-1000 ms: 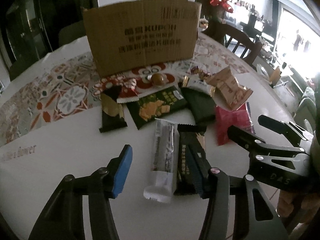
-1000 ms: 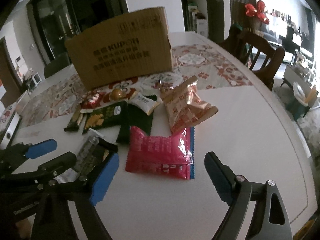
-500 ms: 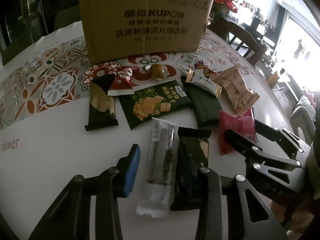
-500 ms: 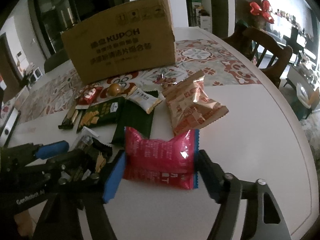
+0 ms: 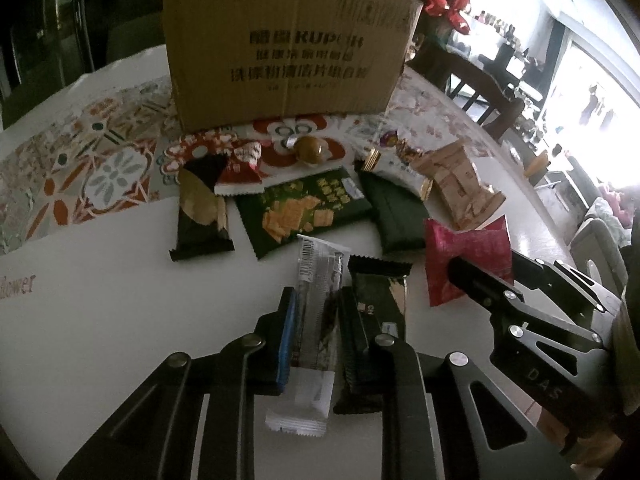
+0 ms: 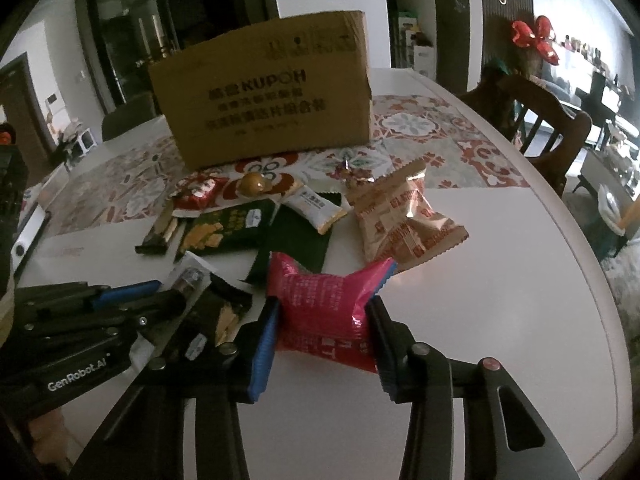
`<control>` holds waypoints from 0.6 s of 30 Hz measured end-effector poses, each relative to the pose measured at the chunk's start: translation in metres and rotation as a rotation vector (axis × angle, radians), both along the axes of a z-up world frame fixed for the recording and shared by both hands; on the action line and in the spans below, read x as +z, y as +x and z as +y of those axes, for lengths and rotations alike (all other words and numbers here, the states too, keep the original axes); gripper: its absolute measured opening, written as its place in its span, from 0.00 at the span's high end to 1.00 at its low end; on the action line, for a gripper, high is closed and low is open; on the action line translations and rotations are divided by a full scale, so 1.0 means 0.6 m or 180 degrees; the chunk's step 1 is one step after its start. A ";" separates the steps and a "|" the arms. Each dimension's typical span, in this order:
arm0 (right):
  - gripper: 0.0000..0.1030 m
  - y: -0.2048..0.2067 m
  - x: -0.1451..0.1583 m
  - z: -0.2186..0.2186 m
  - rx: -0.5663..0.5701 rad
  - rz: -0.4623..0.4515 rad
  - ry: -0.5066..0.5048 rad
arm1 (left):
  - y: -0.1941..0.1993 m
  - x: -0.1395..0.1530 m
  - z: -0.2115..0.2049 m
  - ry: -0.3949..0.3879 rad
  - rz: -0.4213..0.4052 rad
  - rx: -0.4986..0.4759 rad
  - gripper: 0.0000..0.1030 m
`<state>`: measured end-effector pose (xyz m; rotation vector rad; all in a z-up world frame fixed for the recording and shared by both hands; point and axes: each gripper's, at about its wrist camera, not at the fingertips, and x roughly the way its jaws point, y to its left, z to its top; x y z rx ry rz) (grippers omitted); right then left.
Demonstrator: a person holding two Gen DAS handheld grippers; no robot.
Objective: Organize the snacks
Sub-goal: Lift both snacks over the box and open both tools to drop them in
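Several snack packs lie on a white table in front of a brown cardboard box (image 5: 286, 52), which also shows in the right wrist view (image 6: 264, 100). My left gripper (image 5: 318, 332) is shut on a clear-and-white snack bar (image 5: 316, 312); a dark green bar (image 5: 378, 308) lies just right of it. My right gripper (image 6: 322, 342) is shut on a pink snack bag (image 6: 324, 304), crumpling it; the bag also shows in the left wrist view (image 5: 460, 252). A green cracker pack (image 5: 304, 210), a tan bag (image 6: 404, 216) and small wrapped sweets lie further back.
A patterned runner (image 5: 76, 160) crosses the table under the box. The table's curved edge (image 6: 592, 264) runs along the right. Wooden chairs (image 6: 536, 120) stand beyond it. A phone-like device (image 6: 24, 240) lies at the left edge.
Both grippers moved forward and closed: the left one onto the clear snack bar, the right one onto the pink bag, which now bulges between the pads.
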<state>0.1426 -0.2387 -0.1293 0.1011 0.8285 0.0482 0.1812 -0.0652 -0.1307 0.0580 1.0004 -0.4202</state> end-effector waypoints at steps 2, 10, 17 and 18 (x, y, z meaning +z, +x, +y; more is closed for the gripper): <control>0.58 -0.005 0.007 0.001 0.0001 -0.0050 -0.0004 | -0.005 0.010 0.002 -0.0005 -0.0082 -0.0001 0.79; 0.58 -0.017 0.050 0.007 0.0039 -0.0292 -0.0064 | -0.017 0.064 0.009 -0.0104 -0.0393 -0.0010 0.79; 0.58 -0.003 0.105 0.013 0.0129 -0.0559 -0.0034 | -0.010 0.126 0.018 -0.0250 -0.0740 0.0008 0.79; 0.58 -0.001 0.115 0.015 0.0140 -0.0615 -0.0038 | -0.008 0.136 0.019 -0.0259 -0.0809 0.0015 0.79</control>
